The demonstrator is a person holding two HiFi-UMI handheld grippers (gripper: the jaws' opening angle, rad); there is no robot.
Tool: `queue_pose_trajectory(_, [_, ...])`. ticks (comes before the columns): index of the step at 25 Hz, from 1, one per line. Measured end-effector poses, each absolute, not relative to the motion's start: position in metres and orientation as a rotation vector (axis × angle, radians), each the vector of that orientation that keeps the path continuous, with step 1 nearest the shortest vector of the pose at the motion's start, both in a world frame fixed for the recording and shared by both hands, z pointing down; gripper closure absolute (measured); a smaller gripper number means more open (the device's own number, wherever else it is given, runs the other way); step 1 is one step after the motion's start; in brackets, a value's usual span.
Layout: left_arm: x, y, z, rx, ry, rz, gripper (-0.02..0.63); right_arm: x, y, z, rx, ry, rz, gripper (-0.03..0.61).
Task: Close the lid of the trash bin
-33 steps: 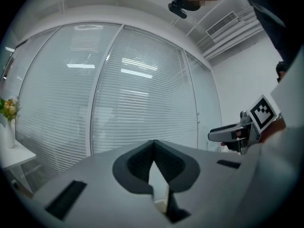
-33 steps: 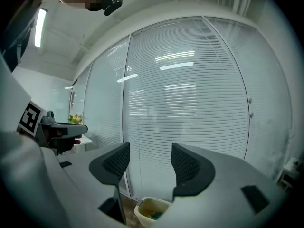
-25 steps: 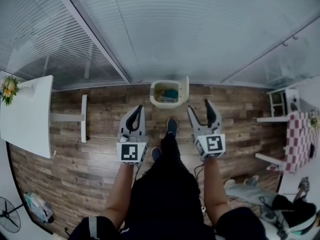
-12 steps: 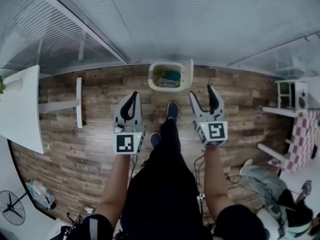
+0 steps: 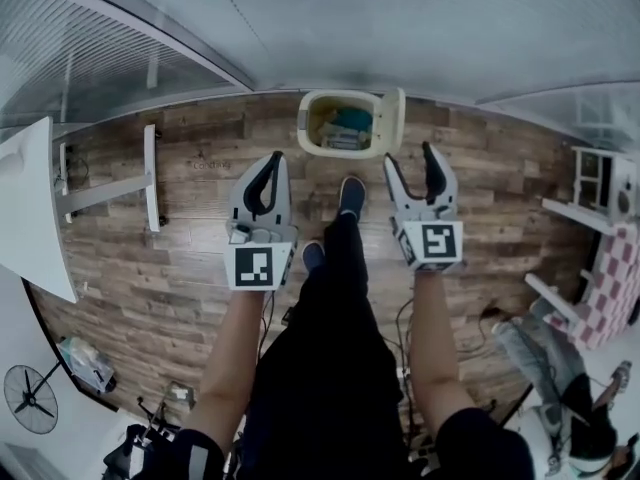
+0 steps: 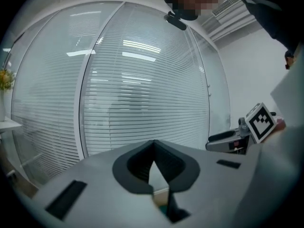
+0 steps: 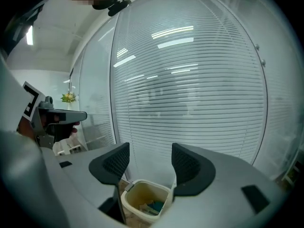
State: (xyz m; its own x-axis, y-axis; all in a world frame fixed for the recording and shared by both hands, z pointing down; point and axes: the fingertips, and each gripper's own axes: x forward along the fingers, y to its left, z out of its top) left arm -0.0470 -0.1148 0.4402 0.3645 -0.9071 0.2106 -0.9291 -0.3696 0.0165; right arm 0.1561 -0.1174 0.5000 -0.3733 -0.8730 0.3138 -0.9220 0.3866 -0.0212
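A cream trash bin [image 5: 343, 125] stands open on the wood floor against the blinds, with rubbish and something teal inside. Its lid [image 5: 394, 119] stands upright on the bin's right side. My left gripper [image 5: 270, 160] is shut with nothing in it, held short of the bin and to its left. My right gripper [image 5: 412, 158] is open and empty, just below the lid. In the right gripper view the bin [image 7: 144, 199] shows low between the spread jaws of the right gripper [image 7: 149, 161]. In the left gripper view the left gripper [image 6: 153, 145] has its tips touching; only a sliver of bin shows.
My foot [image 5: 350, 194] is planted just before the bin. A white table [image 5: 28, 203] and a white bench [image 5: 148, 175] stand at left, a fan [image 5: 30, 398] at lower left. White shelves [image 5: 600, 183] and a seated person [image 5: 560, 388] are at right. Glass with blinds [image 5: 400, 28] backs the bin.
I have stepped closer: the bin now lies nearer to both grippers, and the right gripper is close under the lid. Neither gripper's jaws have changed.
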Motion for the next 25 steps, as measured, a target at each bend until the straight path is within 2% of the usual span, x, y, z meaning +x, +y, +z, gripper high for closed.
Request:
queue_pose_trajectory(12, [-0.04, -0.125, 0.533, 2.415, -1.602, 0.323, 0.606, 0.173, -0.15, 0.609, 1.63, -2.282, 0.457, 0.325])
queue_pose_trajectory(22, [-0.036, -0.134, 0.562, 2.396, -1.598, 0.323, 0.606, 0.197, -0.169, 0.672, 1.666, -2.118, 0.562, 0.327])
queue_pose_trajectory(23, [-0.037, -0.134, 0.564, 2.394, -1.593, 0.325, 0.606, 0.197, -0.17, 0.677, 1.673, -2.104, 0.577, 0.345])
queue_pose_trajectory(25, [-0.039, -0.132, 0.567, 2.389, -1.588, 0.339, 0.606, 0.199, -0.17, 0.683, 1.691, -2.082, 0.603, 0.424])
